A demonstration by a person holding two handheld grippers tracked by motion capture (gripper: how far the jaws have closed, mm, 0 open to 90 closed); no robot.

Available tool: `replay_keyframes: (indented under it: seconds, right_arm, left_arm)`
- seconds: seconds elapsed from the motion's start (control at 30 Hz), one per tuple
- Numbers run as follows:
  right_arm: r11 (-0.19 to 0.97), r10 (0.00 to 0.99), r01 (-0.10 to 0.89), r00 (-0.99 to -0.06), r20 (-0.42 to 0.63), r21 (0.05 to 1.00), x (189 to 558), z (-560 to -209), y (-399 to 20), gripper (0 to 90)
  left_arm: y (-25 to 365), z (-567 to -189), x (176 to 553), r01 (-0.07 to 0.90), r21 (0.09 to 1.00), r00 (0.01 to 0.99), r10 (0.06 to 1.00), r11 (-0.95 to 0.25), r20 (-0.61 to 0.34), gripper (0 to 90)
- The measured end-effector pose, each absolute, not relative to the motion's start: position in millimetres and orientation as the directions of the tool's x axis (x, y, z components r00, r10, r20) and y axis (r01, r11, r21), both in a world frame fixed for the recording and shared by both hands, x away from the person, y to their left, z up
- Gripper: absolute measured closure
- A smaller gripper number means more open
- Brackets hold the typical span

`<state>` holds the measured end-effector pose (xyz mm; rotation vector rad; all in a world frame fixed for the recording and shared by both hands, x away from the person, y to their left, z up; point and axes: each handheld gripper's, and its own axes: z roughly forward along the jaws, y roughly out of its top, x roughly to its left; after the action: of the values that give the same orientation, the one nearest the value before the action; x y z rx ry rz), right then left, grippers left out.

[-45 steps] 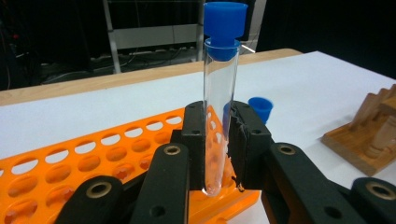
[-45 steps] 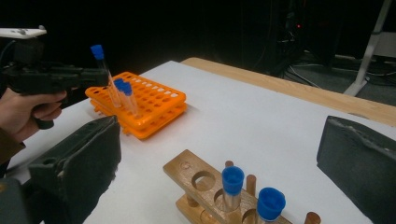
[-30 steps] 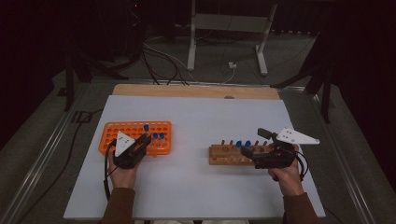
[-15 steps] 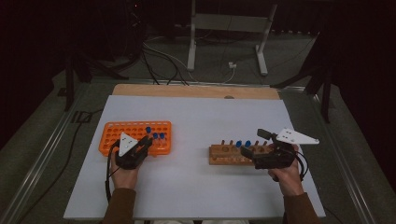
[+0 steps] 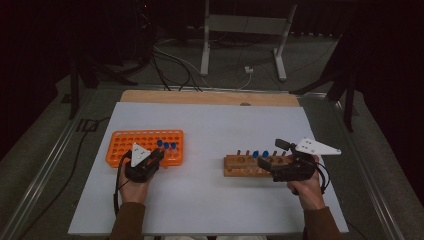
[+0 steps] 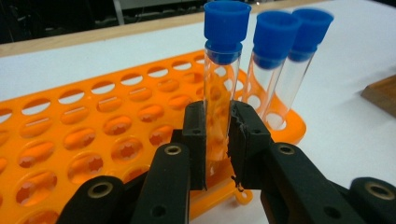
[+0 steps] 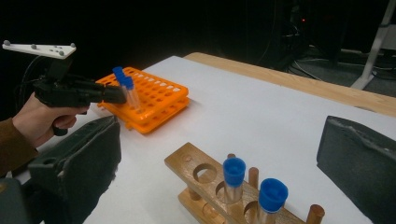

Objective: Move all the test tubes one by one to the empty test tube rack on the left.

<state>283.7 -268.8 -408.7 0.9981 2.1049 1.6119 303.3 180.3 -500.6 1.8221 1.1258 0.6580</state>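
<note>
Orange rack (image 5: pixel 145 146) sits on the left of the white table (image 5: pixel 210 200), with three blue-capped tubes standing at its right end. Left gripper (image 6: pixel 217 135) pinches the nearest tube (image 6: pixel 219 93) on its clear glass, below the cap — the tube stands upright, its foot in a rack hole, the other two just beside it. Wooden rack (image 5: pixel 255 165) lies well apart on the right and holds two capped tubes (image 7: pixel 233 179) among its pegs. Right gripper (image 5: pixel 272 167) rests at that rack's right end; its jaws stand spread — nothing between them, the wooden rack just ahead.
</note>
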Motion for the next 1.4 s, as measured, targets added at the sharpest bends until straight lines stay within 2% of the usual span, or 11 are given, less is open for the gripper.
replay_keyframes:
  seconds: [0.5,0.73,0.97,1.13,1.4]
  right_arm:
    - [0.126,0.684,0.340,-0.710,0.166,0.932,283.7,-409.3,-270.5,0.0]
    - [0.122,0.687,0.337,-0.708,0.166,0.934,283.9,-408.8,-271.5,0.0]
    - [0.112,0.695,0.340,-0.698,0.171,0.934,285.2,-409.2,-275.9,0.0]
    - [0.105,0.703,0.342,-0.690,0.173,0.934,285.8,-409.5,-278.0,0.0]
    - [0.129,0.738,0.340,-0.660,0.139,0.931,286.8,-412.3,-279.9,4.6]
  left_arm:
    - [178.7,-501.1,300.2,0.450,0.862,0.448,0.894,-0.235,0.010,78.8]
    - [184.0,-499.9,300.3,0.458,0.865,0.466,0.884,-0.205,-0.037,76.8]
    - [192.4,-488.3,294.1,0.432,0.893,0.478,0.872,-0.130,-0.105,57.6]
    - [197.2,-483.2,290.7,0.422,0.902,0.483,0.864,-0.089,-0.141,48.9]
    - [191.5,-473.4,284.0,0.390,0.918,0.469,0.873,-0.070,-0.133,25.1]
